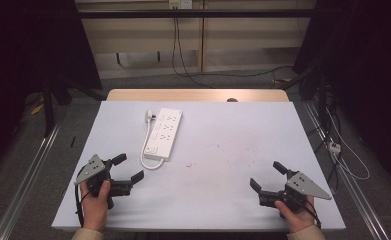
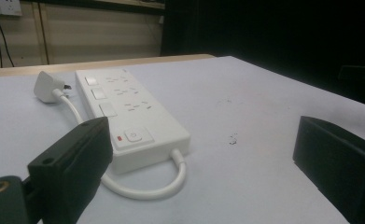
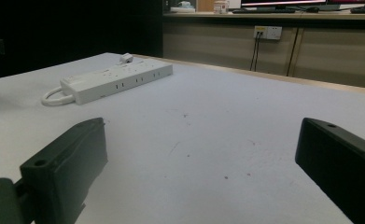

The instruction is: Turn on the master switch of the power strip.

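Observation:
A white power strip (image 1: 163,133) lies on the pale table, left of the middle, with its short white cable (image 1: 147,150) looped along its left side and its plug (image 1: 150,116) at the far end. The strip (image 2: 129,116) lies just ahead of my left gripper (image 1: 128,167), which a hand holds near the front left edge; its jaws stand open and empty. At the front right, my right gripper (image 1: 265,175) is open too, with bare table between its jaws. From there the strip (image 3: 117,79) shows far off to the left.
The table (image 1: 223,145) has a wooden strip along its far edge and small dark specks right of the middle. Dark curtains flank both sides. Cables run on the floor behind and to the right, and a wall socket (image 3: 267,32) sits beyond the table.

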A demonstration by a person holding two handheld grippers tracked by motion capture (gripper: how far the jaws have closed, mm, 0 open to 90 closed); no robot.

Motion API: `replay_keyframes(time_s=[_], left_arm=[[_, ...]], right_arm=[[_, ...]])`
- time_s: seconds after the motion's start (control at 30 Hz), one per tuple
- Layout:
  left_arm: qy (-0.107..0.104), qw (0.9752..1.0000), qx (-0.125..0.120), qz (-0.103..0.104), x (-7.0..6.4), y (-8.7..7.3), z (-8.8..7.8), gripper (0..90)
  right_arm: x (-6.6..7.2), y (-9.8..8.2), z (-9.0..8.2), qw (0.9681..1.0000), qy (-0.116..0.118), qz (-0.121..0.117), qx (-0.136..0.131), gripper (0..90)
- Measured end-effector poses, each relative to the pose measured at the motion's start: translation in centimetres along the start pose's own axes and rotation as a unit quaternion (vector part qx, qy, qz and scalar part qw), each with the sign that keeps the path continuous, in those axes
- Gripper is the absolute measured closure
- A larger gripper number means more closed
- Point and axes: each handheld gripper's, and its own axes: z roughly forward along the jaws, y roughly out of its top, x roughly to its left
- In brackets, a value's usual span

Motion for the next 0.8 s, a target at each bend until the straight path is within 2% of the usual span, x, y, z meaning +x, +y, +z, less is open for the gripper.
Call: replay_keyframes(time_s=[0.2,0.57,0.7,0.73,0.8], left_arm=[[-0.005,1.0000,-0.002,-0.006,0.0,0.1,0.3,4.4],[-0.004,0.9999,0.013,-0.010,0.1,0.3,1.4,4.4],[0.002,0.9998,0.011,-0.016,0.2,0.4,1.8,4.3],[0.010,0.9997,0.012,-0.017,0.3,0.5,2.0,4.3],[0.014,0.9996,0.014,-0.018,0.3,0.6,2.3,4.3]], right_arm=[[0.0,0.0,0.0,1.0000,0.000,-0.004,0.000,1.9],[-0.1,0.0,0.0,1.0000,0.002,0.001,-0.003,1.8],[-0.1,0.1,-0.1,1.0000,0.004,-0.001,-0.003,1.8],[-0.1,0.1,0.0,1.0000,0.003,-0.001,-0.003,1.8],[-0.1,0.1,0.0,1.0000,0.003,0.000,-0.004,1.8]])
